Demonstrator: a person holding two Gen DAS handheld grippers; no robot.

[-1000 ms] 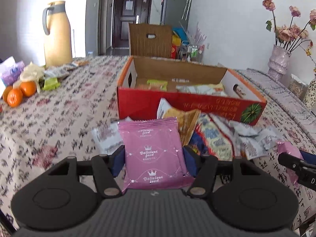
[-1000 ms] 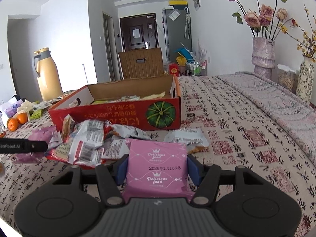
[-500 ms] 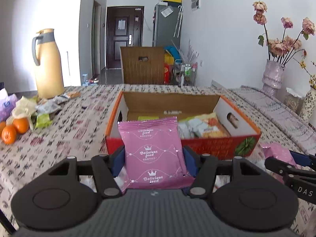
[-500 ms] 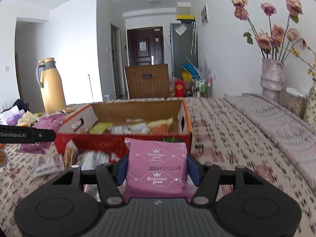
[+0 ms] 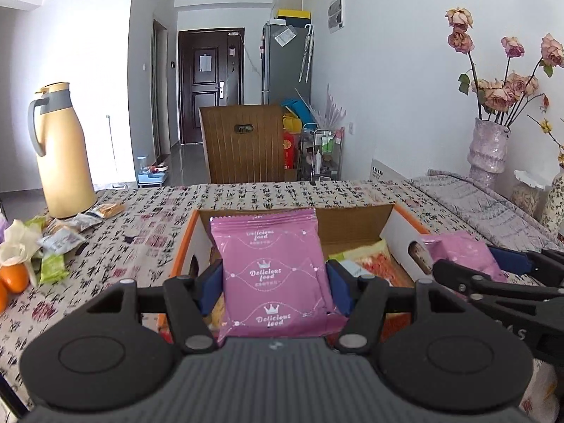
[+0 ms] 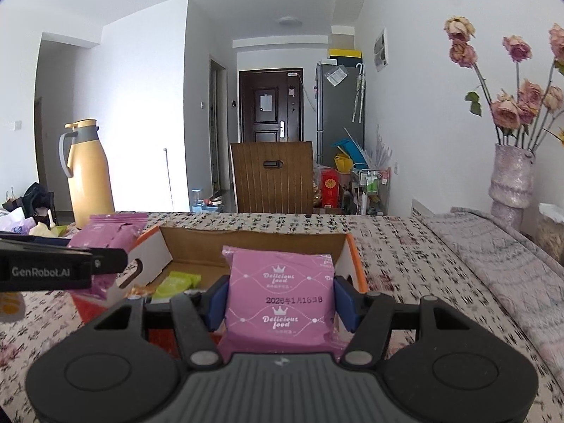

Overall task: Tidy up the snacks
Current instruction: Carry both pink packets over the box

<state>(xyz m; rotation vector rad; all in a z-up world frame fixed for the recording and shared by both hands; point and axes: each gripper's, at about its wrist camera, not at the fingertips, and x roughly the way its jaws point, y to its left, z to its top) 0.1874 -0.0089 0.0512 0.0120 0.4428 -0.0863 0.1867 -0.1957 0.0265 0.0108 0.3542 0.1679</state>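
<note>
Pink packets (image 5: 273, 271) in both tongs

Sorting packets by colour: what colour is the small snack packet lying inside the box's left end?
Lime green packet, lying in the cardboard box; clearest in the right wrist view.

Patterned-cloth table (image 5: 148, 211) bears cardboard box (image 5: 402, 225), yellow jug (image 5: 63, 155), oranges (image 5: 14, 276), loose wrappers (image 5: 67, 236).

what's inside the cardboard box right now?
Inside the cardboard box: a lime-green packet and an orange-red snack bag on the floor. The pink packets held in the left claw and right claw cover the rest, so the full contents cannot be seen.
</note>
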